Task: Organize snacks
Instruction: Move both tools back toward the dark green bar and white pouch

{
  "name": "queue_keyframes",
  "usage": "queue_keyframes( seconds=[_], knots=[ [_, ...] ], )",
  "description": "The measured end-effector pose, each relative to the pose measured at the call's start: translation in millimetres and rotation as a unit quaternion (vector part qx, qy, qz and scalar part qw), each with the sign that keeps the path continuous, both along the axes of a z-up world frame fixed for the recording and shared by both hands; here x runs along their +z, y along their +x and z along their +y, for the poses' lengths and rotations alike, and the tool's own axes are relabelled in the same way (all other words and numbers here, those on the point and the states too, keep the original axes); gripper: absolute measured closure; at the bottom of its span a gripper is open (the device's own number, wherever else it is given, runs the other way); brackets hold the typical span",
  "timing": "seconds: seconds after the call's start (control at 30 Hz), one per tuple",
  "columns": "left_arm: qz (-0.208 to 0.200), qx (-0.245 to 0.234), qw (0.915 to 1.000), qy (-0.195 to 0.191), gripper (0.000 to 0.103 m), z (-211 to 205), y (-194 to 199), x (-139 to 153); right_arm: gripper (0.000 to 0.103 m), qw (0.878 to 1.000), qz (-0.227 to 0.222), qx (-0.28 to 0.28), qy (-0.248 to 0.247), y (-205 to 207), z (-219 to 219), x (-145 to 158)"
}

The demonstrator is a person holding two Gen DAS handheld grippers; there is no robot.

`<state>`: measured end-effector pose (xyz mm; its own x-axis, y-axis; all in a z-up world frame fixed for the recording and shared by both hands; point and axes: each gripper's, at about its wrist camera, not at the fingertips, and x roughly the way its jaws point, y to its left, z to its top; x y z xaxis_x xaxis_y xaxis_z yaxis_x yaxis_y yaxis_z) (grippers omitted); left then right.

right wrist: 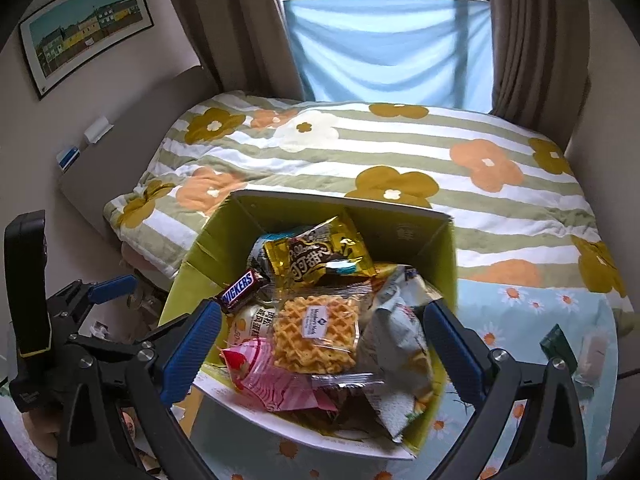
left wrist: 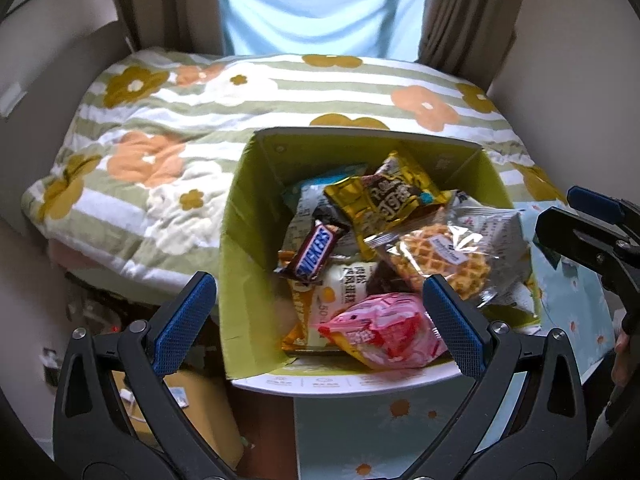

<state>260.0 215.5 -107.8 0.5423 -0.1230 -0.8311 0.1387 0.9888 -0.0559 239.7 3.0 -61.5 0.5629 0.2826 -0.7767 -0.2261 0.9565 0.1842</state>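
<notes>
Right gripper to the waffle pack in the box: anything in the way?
Nothing visible. The right gripper hangs open above the green box, and the waffle pack lies on top of the pile, uncovered.

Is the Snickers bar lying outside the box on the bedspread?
No, the Snickers bar lies inside the green box, on top of other snack packets.
</notes>
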Motion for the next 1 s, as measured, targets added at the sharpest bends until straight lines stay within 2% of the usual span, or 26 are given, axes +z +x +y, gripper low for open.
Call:
queue_keyframes(
  seconds=[0.2, 0.4, 0.57, 0.7, 1.0],
  knots=[
    [-0.012, -0.015, 0.9997, 0.011, 0.001, -26.9, -2.2, 12.1, 0.002, 1.000, -0.010, -0.026, -0.001, -12.0, -28.1, 8.6],
    [-0.026, -0.039, 0.9987, 0.021, 0.001, -81.4, -4.3, 27.2, 0.002, 0.998, -0.024, -0.055, 0.001, -25.2, -79.2, 19.8],
    [-0.037, -0.057, 0.9976, 0.017, 0.001, -146.9, -11.4, 36.6, 0.002, 0.996, -0.034, -0.079, 0.000, -43.7, -144.0, 25.5],
    [-0.034, -0.077, 0.9965, 0.000, 0.001, -212.3, -17.7, 35.7, 0.002, 0.994, -0.028, -0.106, -0.002, -59.2, -211.9, 24.0],
    [0.004, -0.105, 0.9942, -0.024, 0.001, -349.4, -19.3, -1.4, 0.002, 0.987, 0.004, -0.158, -0.019, -79.4, -332.3, -4.6]
  ],
)
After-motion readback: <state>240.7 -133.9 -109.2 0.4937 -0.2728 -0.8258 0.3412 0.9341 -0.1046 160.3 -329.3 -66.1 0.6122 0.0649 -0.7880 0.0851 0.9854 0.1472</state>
